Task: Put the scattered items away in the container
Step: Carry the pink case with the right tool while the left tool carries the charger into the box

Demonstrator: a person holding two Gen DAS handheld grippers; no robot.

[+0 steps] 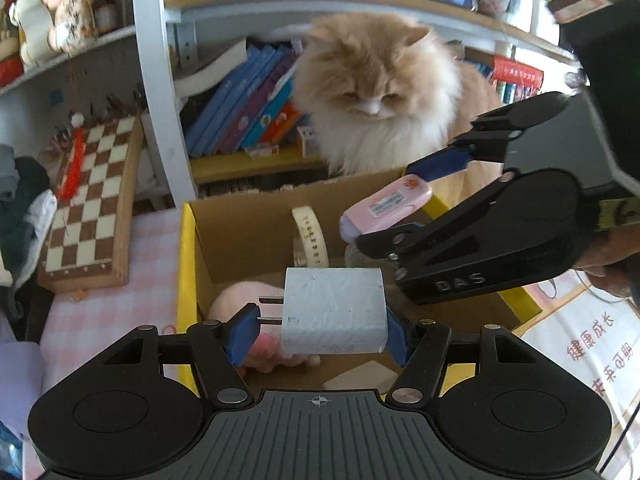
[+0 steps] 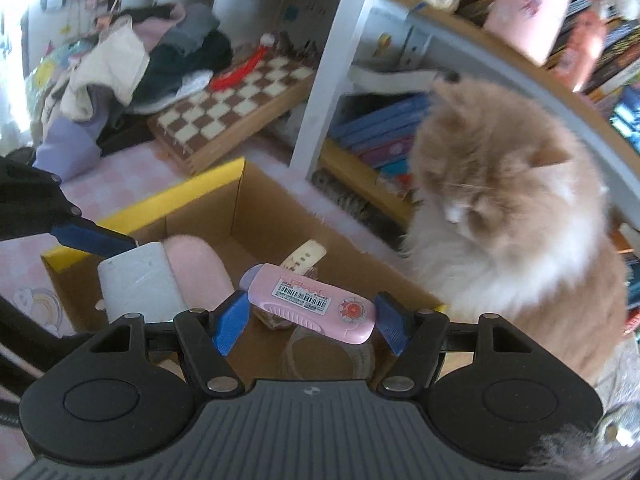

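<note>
My left gripper (image 1: 320, 334) is shut on a white plug adapter (image 1: 334, 310), its prongs pointing left, and holds it above the open cardboard box (image 1: 186, 264) with yellow rim. My right gripper (image 2: 308, 320) is shut on a pink case with a barcode label (image 2: 312, 302) and holds it over the same box (image 2: 192, 190); it also shows in the left wrist view (image 1: 386, 204). Inside the box lie a pink plush item (image 2: 200, 268), a cream strap (image 1: 308, 236) and a clear tape roll (image 2: 328, 356).
A fluffy orange-and-white cat (image 1: 376, 96) sits right behind the box's far wall, looking in. A chessboard (image 1: 90, 200) leans at the left. Bookshelves with books (image 1: 248, 108) stand behind. A pile of clothes (image 2: 160, 60) lies beyond the chessboard. A pink checked cloth (image 1: 120, 312) covers the surface.
</note>
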